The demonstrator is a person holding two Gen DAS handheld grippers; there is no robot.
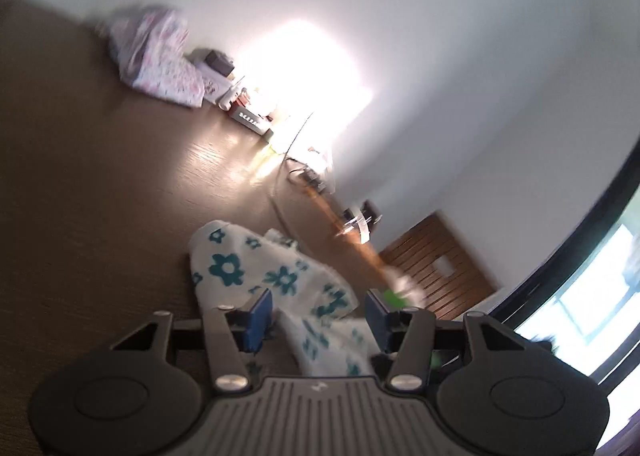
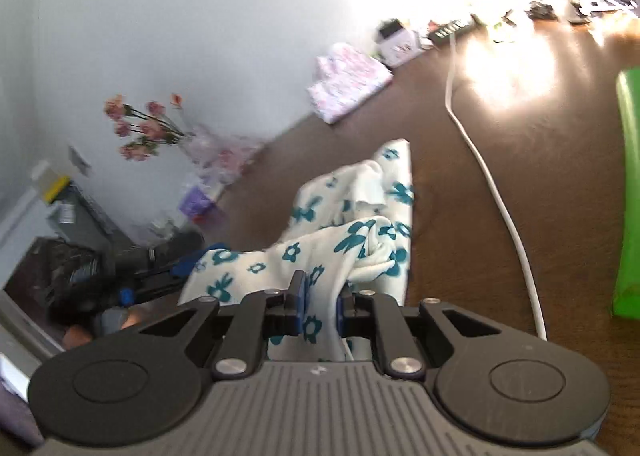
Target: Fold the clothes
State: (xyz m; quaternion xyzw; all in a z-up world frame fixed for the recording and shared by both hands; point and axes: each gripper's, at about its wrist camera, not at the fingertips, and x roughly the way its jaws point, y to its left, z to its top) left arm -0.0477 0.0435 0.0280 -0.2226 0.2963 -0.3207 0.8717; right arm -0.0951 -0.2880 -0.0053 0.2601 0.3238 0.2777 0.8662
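A white garment with teal flowers lies crumpled on the brown wooden table. My left gripper stands open. Its blue pads are set wide apart, and a strip of the garment runs between them without being pressed. In the right wrist view the same garment is bunched and lifted toward the camera. My right gripper is shut on a fold of it, with the cloth pinched between the two blue pads.
A folded pink-patterned cloth lies at the table's far edge by the white wall. A white cable crosses the table on the right, near a green object. Pink flowers and clutter sit at the left; a power strip sits in glare.
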